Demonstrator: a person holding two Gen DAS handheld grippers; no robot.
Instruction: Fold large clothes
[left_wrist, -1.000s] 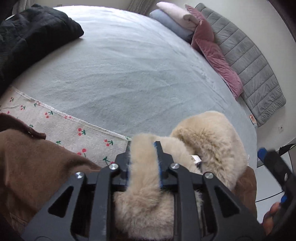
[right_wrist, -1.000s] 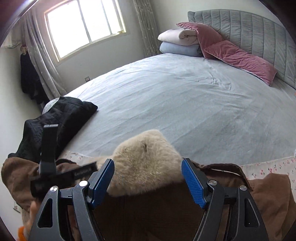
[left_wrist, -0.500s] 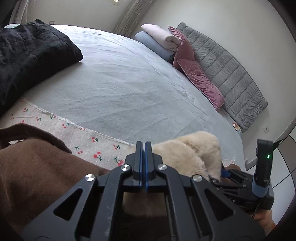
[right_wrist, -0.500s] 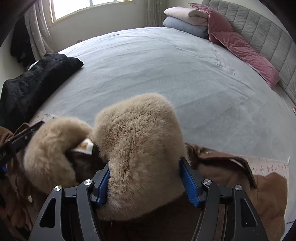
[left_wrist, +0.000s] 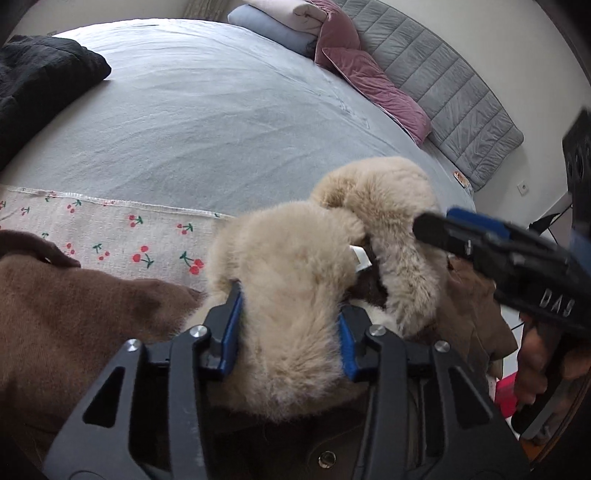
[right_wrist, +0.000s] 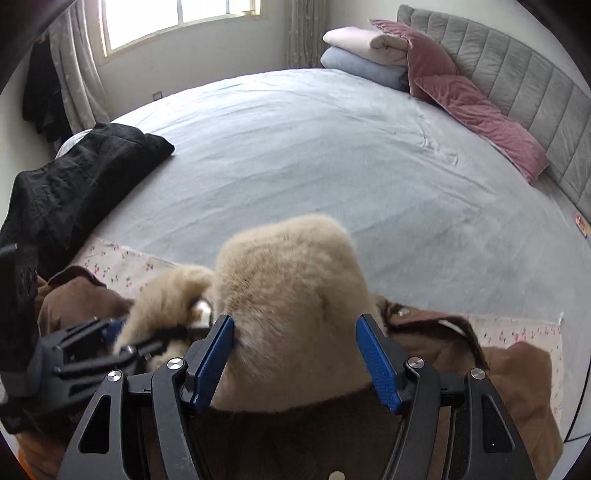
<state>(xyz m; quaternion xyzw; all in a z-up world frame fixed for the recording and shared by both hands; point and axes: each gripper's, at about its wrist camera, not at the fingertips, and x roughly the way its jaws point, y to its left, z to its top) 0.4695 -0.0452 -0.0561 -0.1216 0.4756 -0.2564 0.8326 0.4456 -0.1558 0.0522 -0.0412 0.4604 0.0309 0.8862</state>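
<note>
The brown coat (right_wrist: 461, 369) lay at the near edge of the bed (right_wrist: 314, 155), partly on a cherry-print cloth (left_wrist: 110, 236), with its beige fur collar (left_wrist: 295, 280) bunched up. The left tongs (left_wrist: 288, 328) and the right tongs (right_wrist: 295, 354) each stood spread around one fur lobe, touching but not squeezing it. To fold well, I judged both should press deep on the collar, not on loose fur, then pull apart evenly.

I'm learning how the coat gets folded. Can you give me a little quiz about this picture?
1. True or false: the fluffy collar sits between the left gripper fingers.
2. What colour is the coat? A green, B brown, C white.
3. Fill in: the cloth under the coat is printed with red ____.

Key: 1 true; 2 B; 3 cherries.
</note>
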